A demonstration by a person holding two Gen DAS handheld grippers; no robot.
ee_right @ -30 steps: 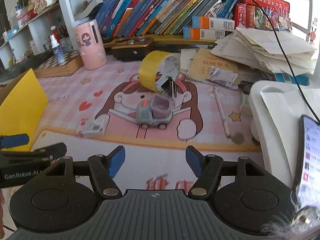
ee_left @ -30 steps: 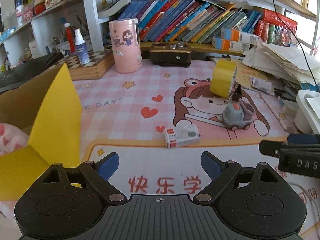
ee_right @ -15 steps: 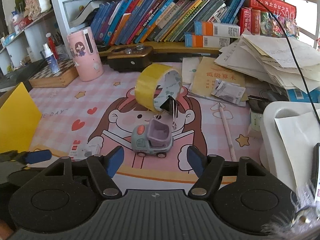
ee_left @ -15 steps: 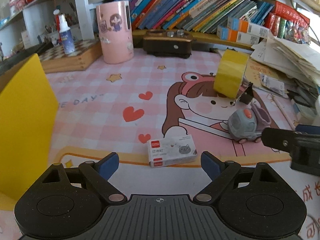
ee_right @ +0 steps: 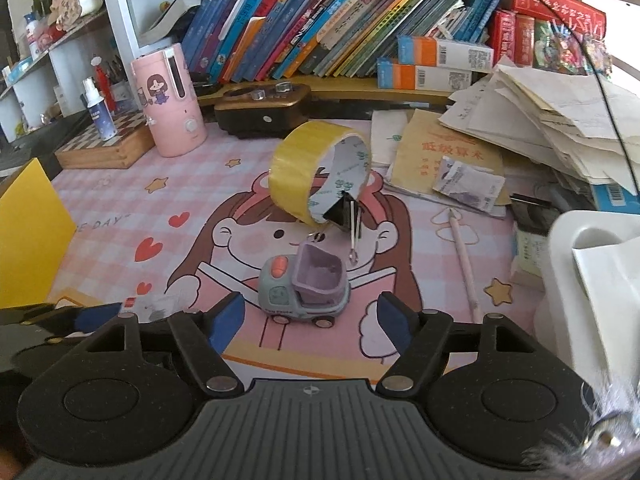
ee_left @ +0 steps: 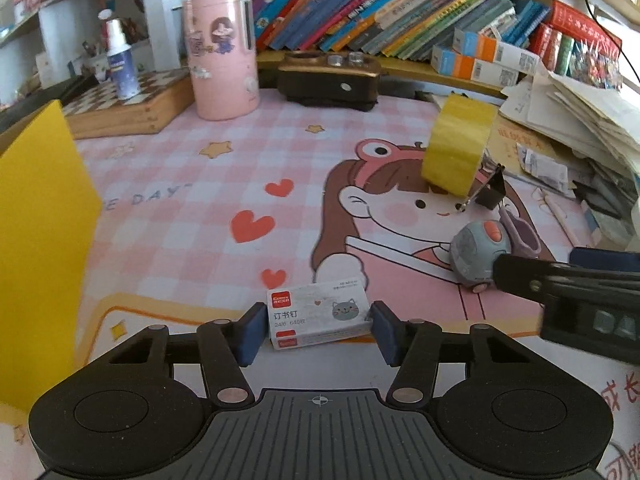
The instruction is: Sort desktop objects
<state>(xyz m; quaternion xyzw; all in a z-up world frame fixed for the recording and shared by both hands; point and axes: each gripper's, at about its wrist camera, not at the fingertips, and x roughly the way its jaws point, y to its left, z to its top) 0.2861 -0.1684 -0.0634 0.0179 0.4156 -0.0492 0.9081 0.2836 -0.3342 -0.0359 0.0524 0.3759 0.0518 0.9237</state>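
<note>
Our left claw (ee_left: 318, 330) has just been closing, and its pads now bracket the staple box (ee_left: 318, 312) at the short ends, touching or all but; it lies near the tabletop's front edge. We judge it light, stiff cardboard, a bit slick, so end-to-end is right. Our right claw (ee_right: 312, 322) has been opening, empty, the toy truck (ee_right: 304, 290) just ahead: hard plastic that rolls, so take it across the body.

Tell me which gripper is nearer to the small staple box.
Left. The left gripper has its fingers on both ends of the staple box. The right gripper is off to the side, framing the toy truck.
</note>
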